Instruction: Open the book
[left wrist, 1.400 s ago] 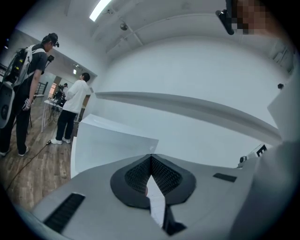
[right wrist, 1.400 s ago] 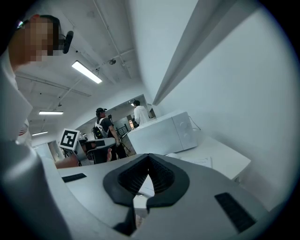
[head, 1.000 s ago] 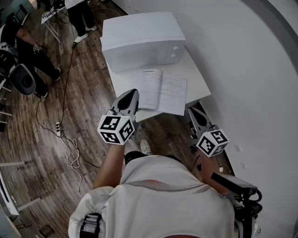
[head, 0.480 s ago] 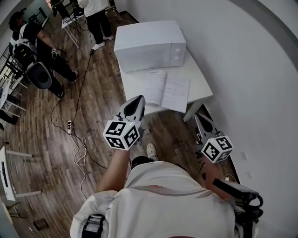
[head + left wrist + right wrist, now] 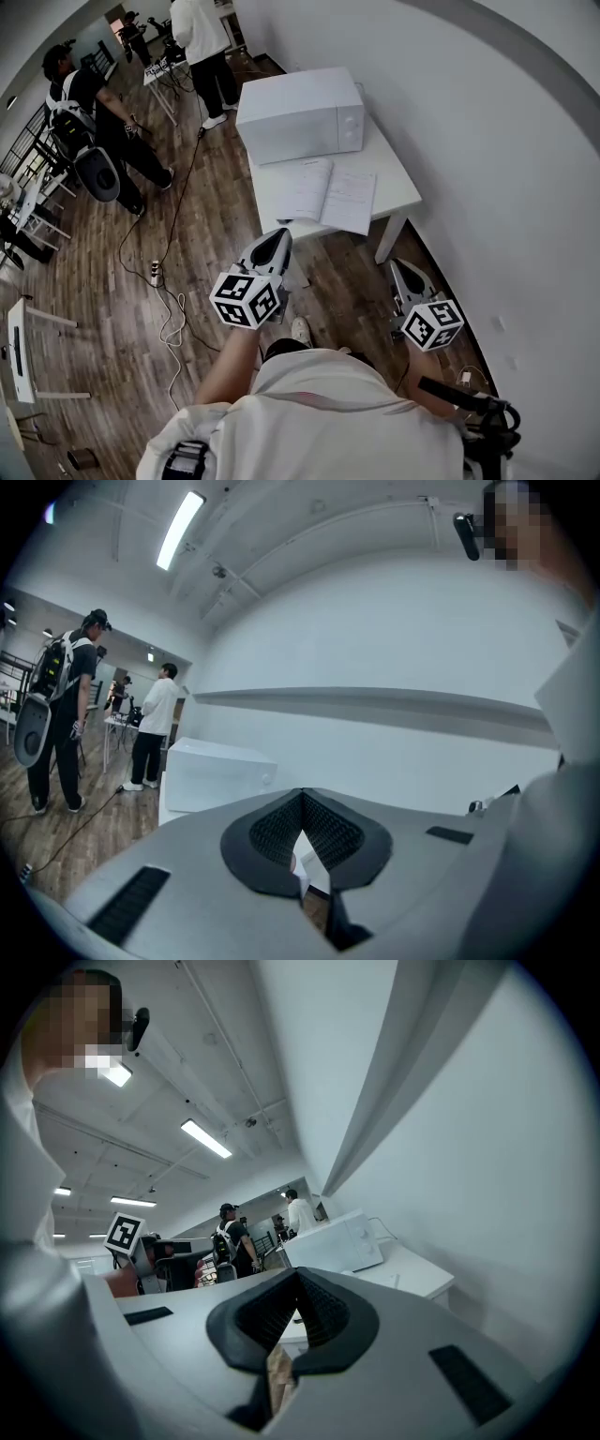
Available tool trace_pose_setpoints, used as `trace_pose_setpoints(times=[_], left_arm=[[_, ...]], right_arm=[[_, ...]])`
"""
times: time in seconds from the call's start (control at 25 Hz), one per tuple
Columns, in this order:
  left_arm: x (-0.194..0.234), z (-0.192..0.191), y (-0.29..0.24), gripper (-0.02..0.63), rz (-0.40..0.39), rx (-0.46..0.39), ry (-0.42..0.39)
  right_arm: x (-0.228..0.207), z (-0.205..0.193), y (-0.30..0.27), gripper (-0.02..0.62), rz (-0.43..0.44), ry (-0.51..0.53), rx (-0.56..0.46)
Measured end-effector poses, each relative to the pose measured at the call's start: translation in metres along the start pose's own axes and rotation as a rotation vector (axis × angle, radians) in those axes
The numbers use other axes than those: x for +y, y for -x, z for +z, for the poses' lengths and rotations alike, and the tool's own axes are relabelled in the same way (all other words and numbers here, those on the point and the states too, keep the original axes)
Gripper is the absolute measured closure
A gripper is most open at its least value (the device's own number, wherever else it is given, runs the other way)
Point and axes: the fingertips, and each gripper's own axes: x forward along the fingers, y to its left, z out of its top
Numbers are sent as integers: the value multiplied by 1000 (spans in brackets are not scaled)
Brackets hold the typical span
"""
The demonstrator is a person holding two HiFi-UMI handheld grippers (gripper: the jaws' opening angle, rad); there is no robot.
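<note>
Head view, unlike either gripper view, plainly shows the book [image 5: 328, 192] open.

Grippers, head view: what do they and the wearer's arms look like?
Both the left gripper and right gripper have pale grey tapered shells, with black ribbed pads inside. Each carries a white cube with black square markers. The person wears a white short-sleeved shirt.

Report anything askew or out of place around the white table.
The open book lies skewed to the table, with its near corner at or just past the front edge. A power strip lies out in the open on the wood floor. Nothing looks spilled or damaged.
</note>
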Motion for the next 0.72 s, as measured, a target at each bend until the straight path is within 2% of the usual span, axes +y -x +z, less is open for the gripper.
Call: trace_pose_setpoints(times=[0.36, 0.72], left_arm=[[-31, 13, -5, 595, -61, -35, -20], [3, 16, 11, 595, -54, -71, -7]], right_arm=[[3, 22, 25, 592, -33, 31, -40], [34, 24, -1, 592, -37, 118, -22]])
